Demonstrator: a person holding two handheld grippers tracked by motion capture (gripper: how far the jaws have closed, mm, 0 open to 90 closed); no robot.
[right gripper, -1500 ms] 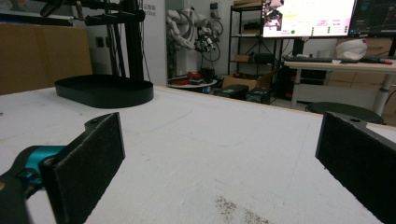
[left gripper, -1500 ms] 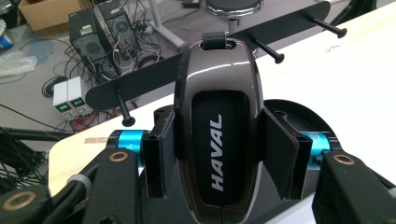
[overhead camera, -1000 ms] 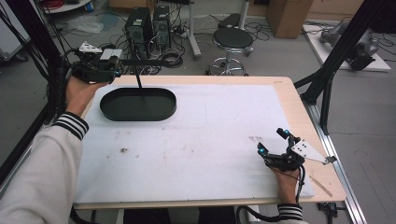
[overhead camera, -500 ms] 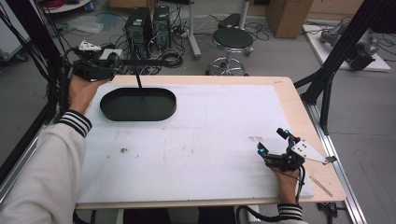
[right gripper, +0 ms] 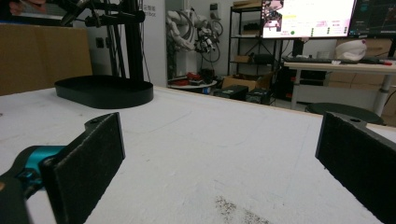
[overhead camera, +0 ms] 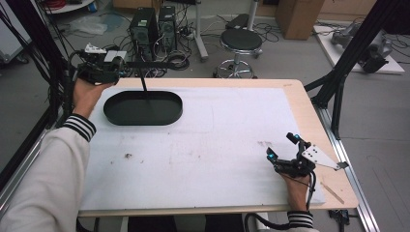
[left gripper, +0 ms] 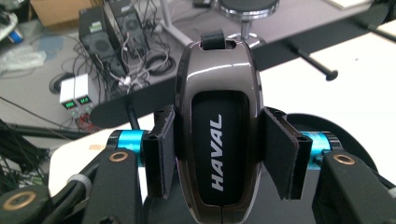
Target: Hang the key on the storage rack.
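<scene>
My left gripper (overhead camera: 117, 67) is held above the table's far left corner, just behind the black oval tray (overhead camera: 143, 107). It is shut on a glossy dark car key fob (left gripper: 217, 130) marked HAVAL, which stands upright between the pads (left gripper: 159, 154). Part of the tray's rim (left gripper: 348, 140) lies below the jaws. My right gripper (overhead camera: 282, 146) rests low on the white mat near the front right. It is open, with only bare mat between its fingers (right gripper: 93, 158). From there the tray (right gripper: 105, 91) sits far off to the left.
A black post with a crossbar (overhead camera: 143, 82) rises behind the tray. The white mat (overhead camera: 217, 145) covers most of the wooden table (overhead camera: 309, 111). A dark smudge (right gripper: 233, 207) marks the mat ahead of the right gripper. A stool (overhead camera: 241, 41) and computer boxes (overhead camera: 154, 24) stand on the floor beyond.
</scene>
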